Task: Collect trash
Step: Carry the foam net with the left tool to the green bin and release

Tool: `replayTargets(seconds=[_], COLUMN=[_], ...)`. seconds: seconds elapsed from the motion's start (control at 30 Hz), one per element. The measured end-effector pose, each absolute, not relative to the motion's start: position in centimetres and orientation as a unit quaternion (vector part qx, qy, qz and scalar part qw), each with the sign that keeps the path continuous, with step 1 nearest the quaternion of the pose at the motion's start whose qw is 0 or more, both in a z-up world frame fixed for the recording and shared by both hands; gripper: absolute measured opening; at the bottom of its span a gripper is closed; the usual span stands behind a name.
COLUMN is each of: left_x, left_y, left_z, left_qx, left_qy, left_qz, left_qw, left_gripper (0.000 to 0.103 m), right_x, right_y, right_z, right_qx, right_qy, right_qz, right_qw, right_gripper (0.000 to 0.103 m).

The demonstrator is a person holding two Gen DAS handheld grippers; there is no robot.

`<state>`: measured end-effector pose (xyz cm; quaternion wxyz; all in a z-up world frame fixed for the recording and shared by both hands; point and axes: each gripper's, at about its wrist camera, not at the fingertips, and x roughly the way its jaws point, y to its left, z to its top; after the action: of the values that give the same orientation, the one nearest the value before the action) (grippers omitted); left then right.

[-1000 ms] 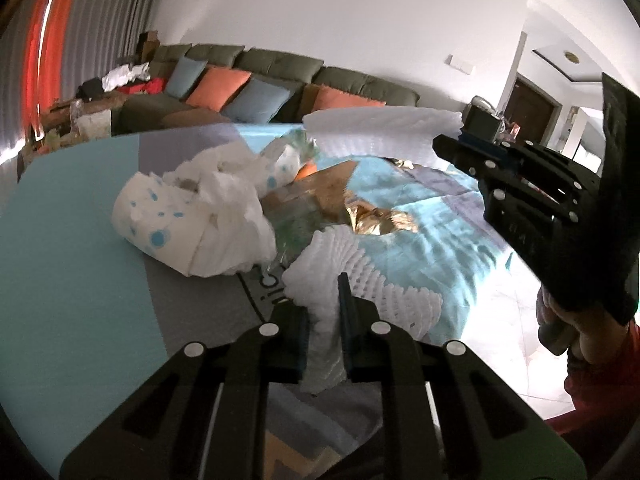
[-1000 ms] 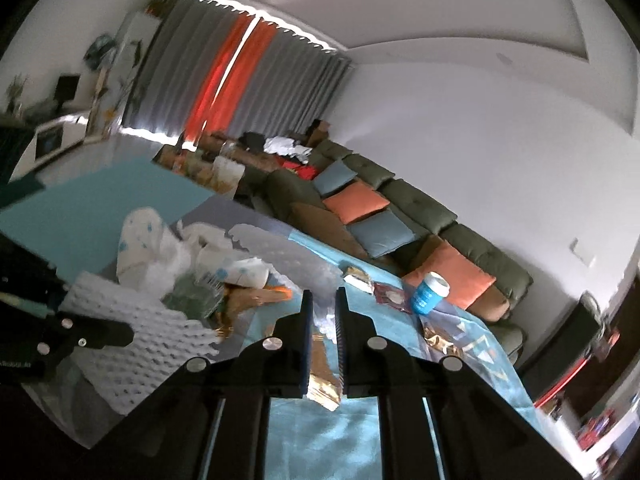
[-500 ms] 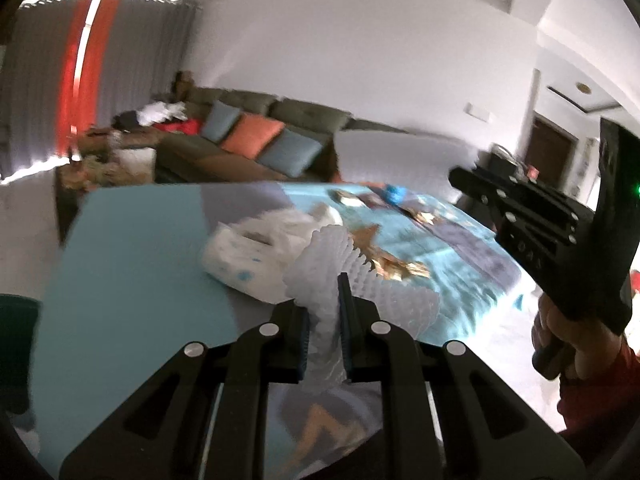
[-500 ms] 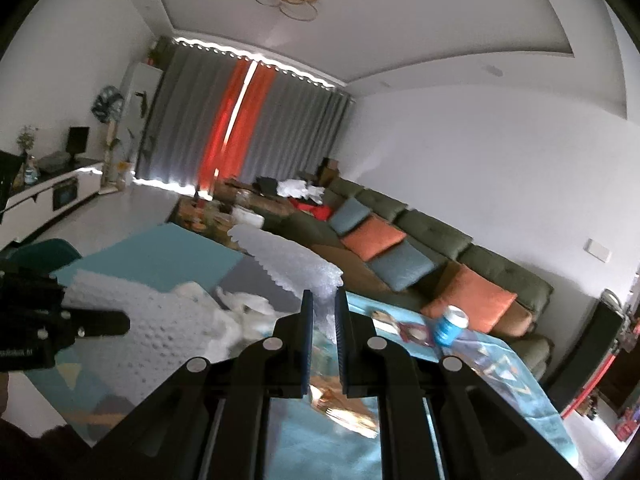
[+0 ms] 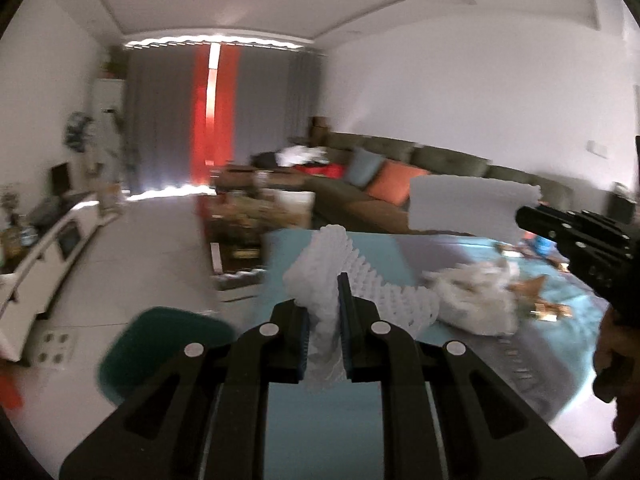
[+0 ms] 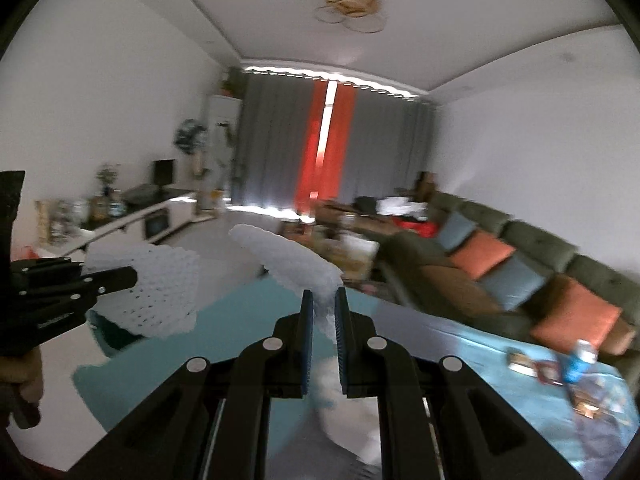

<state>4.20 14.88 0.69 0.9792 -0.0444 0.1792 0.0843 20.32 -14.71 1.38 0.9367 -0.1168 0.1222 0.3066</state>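
now each gripper's jaws pinch a white foam net (image 5: 324, 280) above the table (image 5: 320, 420).

I've lifted both foam nets clear of the table (image 5: 352, 420) and swung left toward the curtains (image 6: 320, 140). The trash pile (image 5: 476, 300) that sat just ahead now lies off right, and a dark green bin (image 5: 160, 344) has come into view.

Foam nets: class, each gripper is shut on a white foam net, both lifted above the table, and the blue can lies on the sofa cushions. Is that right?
One detail is wrong. The blue can lies on the table, in front of the sofa, as the right wrist view shows. The rest stands: the left gripper and the right gripper are each shut on a white foam net, both lifted.
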Motion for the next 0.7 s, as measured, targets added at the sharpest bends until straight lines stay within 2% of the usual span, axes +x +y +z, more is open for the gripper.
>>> replayTargets(seconds=[0.3,0.5,0.7], left_x=[1.9,1.2,2.5], left_y=[24.0,29.4,32.6], left_z=[0.4,-1.2,-4.0], left_qx=[-0.048,-0.061,-0.072], left_qy=[0.191,0.227,0.267], left_qz=[0.219,0.275,0.297], left_qw=[0.956,0.932,0.914], left_gripper=[0.013,0.013,0.014], right_x=[22.6,24.8,25.5], right_y=[-4.8,1.5,6.3], right_z=[0.0,-1.7,-4.0], right_qx=[-0.115,-0.120,-0.152], right_qy=[0.181,0.259,0.303], right_qz=[0.434,0.483,0.494], right_qw=[0.875,0.828,0.801], right_gripper=[0.009,0.009,0.009])
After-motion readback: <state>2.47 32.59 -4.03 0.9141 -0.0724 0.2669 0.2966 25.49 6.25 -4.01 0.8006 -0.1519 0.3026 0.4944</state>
